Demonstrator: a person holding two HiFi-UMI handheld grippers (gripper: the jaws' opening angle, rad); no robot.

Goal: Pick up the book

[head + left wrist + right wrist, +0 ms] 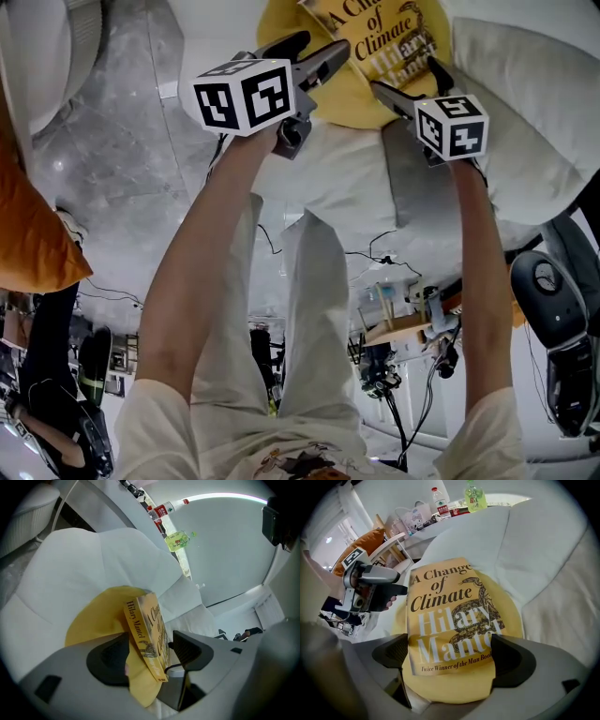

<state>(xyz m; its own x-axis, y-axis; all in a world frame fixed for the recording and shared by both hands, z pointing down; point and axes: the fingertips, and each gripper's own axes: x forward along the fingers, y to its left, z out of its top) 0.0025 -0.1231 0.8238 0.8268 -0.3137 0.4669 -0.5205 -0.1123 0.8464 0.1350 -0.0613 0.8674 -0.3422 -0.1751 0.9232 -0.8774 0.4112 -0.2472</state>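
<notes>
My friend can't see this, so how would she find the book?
Find the big white sofa cushions, then the round yellow pillow resting against them. On that pillow sits a yellow paperback book with a snake drawn on its cover, the only thing there with words on it.

book [380,37] top beyond head view's upper edge, 1 lower corner behind right gripper [450,656] fingers [513,660]

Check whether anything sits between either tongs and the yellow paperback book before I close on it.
Nothing visible does. The yellow paperback book rests uncovered on the round yellow cushion, already between the open jaws of the left tongs and of the right tongs; neither gap holds anything else.
</notes>
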